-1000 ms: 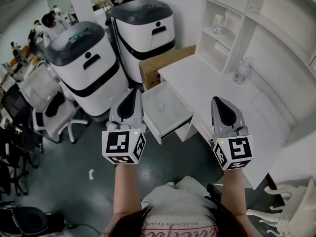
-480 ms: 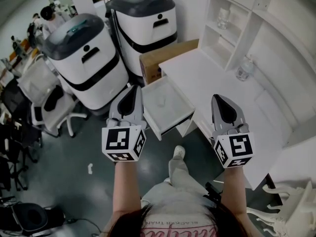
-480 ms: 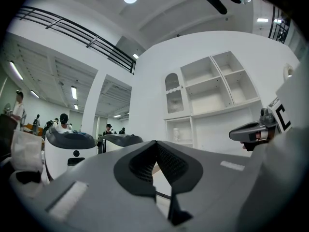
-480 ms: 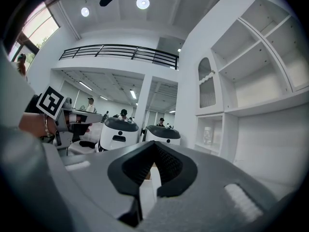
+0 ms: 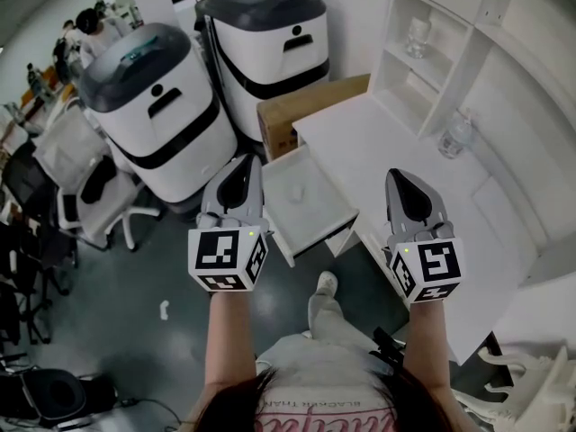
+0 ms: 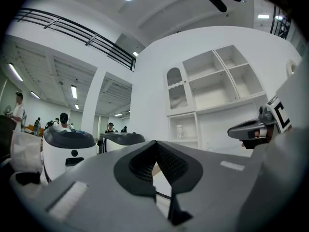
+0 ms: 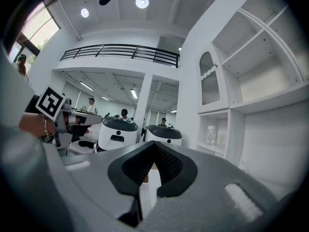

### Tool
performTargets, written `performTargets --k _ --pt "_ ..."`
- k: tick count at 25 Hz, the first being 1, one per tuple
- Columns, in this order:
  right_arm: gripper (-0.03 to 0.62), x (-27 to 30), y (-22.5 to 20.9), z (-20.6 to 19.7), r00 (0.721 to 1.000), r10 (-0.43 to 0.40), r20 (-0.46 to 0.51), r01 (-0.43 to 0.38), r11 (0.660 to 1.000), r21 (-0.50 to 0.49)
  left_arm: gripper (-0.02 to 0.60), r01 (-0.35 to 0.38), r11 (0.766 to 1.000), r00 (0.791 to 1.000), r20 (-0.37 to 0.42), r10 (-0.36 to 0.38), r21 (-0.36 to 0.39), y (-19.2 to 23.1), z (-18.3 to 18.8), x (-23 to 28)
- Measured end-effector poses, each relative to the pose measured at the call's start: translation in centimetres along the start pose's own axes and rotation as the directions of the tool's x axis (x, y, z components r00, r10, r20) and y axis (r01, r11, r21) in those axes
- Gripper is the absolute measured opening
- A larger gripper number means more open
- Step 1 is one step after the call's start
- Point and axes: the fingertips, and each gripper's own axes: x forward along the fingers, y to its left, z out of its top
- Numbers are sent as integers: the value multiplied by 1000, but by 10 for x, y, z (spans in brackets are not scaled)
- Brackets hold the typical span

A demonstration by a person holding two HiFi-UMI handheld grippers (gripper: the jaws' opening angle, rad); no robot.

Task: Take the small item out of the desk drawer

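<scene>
Far left: office chairs (image 5: pixel 94 207) on a dark floor.

2 big white machines with dark grey lids, 1 nearer (image 5: pixel 153 115) and 1 behind (image 5: pixel 265 43). A cardboard box (image 5: pixel 310 111) sits between the rear machine and the end of the white desk (image 5: pixel 387 147).

Left gripper (image 5: pixel 243 164): held level over the floor, tips just left of the drawer (image 5: pixel 324 219). In the left gripper view its pads meet at the tips (image 6: pixel 155 143), with nothing between them.

The drawer is pulled out from the desk front, open on top. The small item (image 5: pixel 294 190) is a pale speck on the drawer floor, about mid-drawer, too small to identify. It is apart from both grippers.

Right gripper (image 5: pixel 400 176): held level over the desk's front edge, right of the drawer. In the right gripper view its jaws are closed tip to tip (image 7: pixel 153 144) and empty.

Right side: a clear bottle (image 5: pixel 457 136) stands on the desk, and a glass jar (image 5: pixel 417 36) stands in the white shelf unit (image 5: pixel 450 57).
</scene>
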Motion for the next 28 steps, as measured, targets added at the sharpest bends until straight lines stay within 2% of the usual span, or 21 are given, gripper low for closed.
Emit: performTargets --k 9,24,28 --pt "2 62 -46 -2 999 -35 3 35 999 34 12 -9 1000 1000 -5 9 5 18 -1 69" --pt "2 166 -105 -13 1000 8 -15 -7 998 55 12 -63 998 997 -36 63 -1 47 -15 176" --pt "2 176 -121 -23 1000 6 -31 -4 998 66 12 -83 996 995 -51 85 40 48 -22 195"
